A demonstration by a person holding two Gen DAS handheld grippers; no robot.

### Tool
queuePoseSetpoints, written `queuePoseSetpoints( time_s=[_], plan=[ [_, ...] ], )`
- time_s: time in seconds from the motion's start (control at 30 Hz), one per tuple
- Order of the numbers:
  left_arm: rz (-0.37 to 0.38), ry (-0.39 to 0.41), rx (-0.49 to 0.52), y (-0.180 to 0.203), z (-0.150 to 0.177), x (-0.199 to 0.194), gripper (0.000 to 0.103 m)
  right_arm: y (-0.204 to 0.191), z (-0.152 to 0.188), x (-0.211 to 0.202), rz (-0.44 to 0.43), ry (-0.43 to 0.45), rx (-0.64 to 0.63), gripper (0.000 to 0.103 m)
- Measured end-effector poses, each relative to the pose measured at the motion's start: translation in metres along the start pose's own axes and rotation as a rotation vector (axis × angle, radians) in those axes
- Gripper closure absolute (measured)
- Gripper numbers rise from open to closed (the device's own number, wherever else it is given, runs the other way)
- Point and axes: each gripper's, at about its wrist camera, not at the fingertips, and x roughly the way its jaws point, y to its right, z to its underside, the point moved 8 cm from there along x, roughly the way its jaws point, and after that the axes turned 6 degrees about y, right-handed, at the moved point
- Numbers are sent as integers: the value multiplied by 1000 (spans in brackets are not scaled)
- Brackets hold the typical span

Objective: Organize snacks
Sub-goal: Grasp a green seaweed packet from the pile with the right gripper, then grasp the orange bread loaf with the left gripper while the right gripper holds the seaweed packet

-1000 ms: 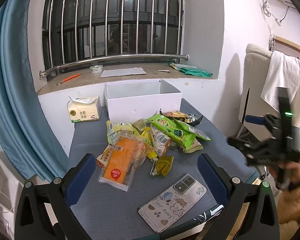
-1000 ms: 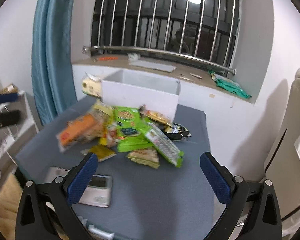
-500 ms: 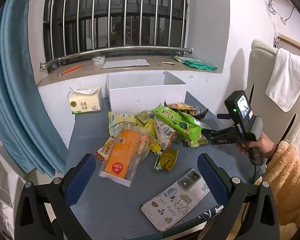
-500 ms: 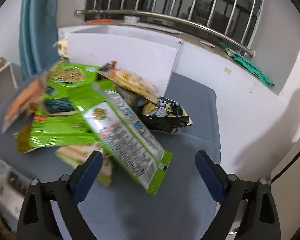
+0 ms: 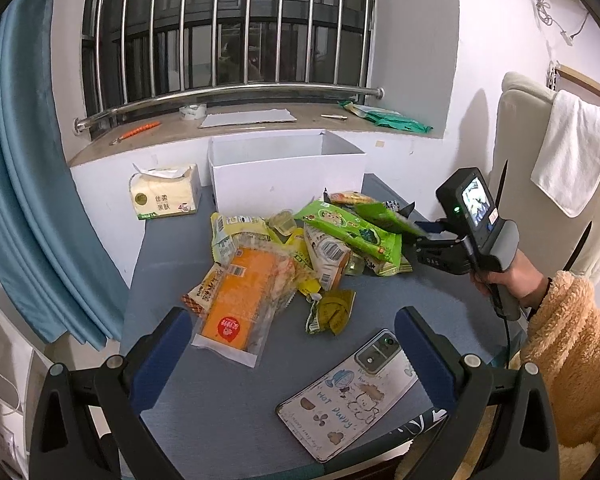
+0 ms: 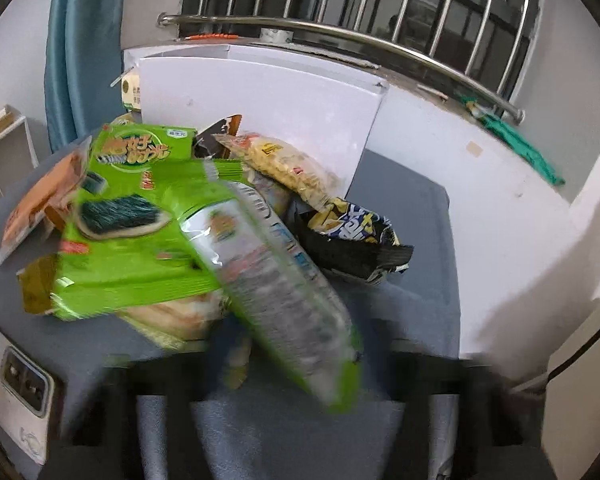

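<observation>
Only rightward: black chip bag (image 6: 352,240).

Layout: snack pile (image 5: 300,252) at table (image 5: 220,400) centre.
Behind the pile you have the open box (image 5: 288,176); the tissue pack (image 5: 165,197) sits left of the box. The phone (image 5: 350,394) lies in front of the pile, towards your right.

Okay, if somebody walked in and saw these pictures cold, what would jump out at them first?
Probably the jumbled heap of bright snack packets on the grey-blue tabletop, in front of the open white cardboard box. Next, the right gripper reaching into that heap at a long green packet, and the cartoon-cased phone lying near the table's front edge.
</observation>
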Motion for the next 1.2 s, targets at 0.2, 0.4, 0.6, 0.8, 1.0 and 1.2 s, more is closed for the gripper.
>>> queuePoseSetpoints(
  time_s=[0.2, 0.4, 0.6, 0.8, 1.0, 1.2],
  plan=[
    [-10, -2, -10, -10, 1, 0, 0, 4, -5, -5, -50, 26, 65, 87],
    [-2, -26, -23, -34, 9, 15, 0, 7, -8, -39, -132, 46, 191, 90],
    [28, -138, 3, -52, 28, 73, 0, 4, -10, -94, -221, 135, 337, 90],
    [66, -206, 75, -53, 42, 130, 0, -9, -4, -139, -277, 213, 385, 90],
    [59, -273, 100, -61, 47, 172, 1, -17, 6, -159, -285, 222, 405, 89],
    [38, -292, 122, -68, 47, 176, 43, -18, 12, -163, -275, 216, 410, 89]
  ],
)
